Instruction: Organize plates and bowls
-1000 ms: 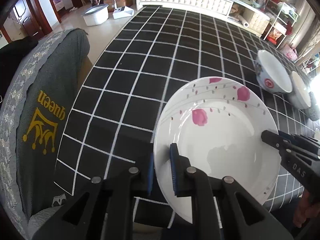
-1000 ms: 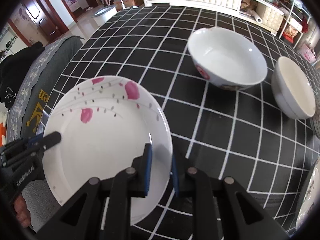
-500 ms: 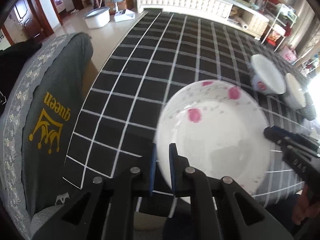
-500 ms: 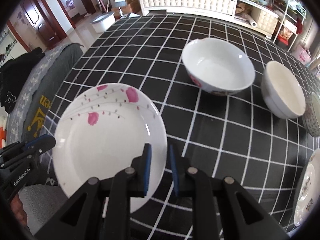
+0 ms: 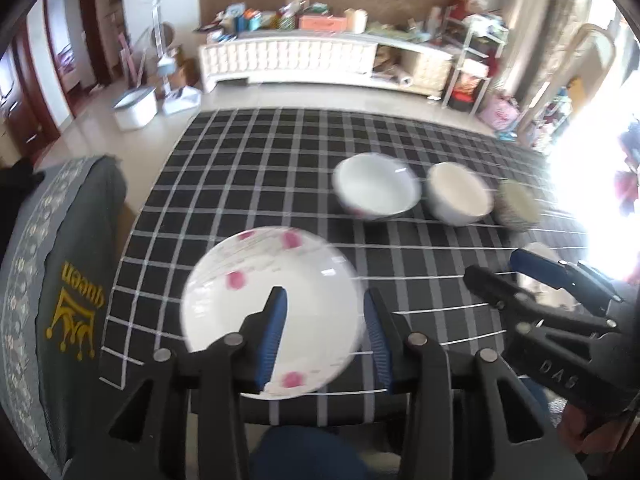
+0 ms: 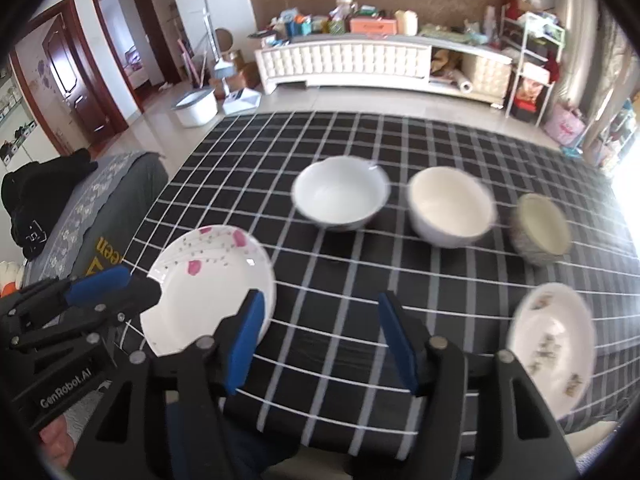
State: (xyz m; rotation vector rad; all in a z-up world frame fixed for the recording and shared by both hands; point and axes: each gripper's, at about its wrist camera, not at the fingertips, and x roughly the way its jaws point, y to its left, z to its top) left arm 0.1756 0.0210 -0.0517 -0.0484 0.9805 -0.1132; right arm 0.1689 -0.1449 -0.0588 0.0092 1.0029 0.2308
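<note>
Near the table's (image 6: 360, 280) front left corner: plate (image 6: 208, 280) down.
My left fingers (image 5: 276, 320) and right fingers (image 6: 244, 332) have just been opening, both sets apart, gripping nothing.

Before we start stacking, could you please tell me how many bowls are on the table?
3, in a row across the table's far half: a white bowl on the left, a cream bowl in the middle and a small patterned bowl on the right. Others may sit outside the views.
</note>
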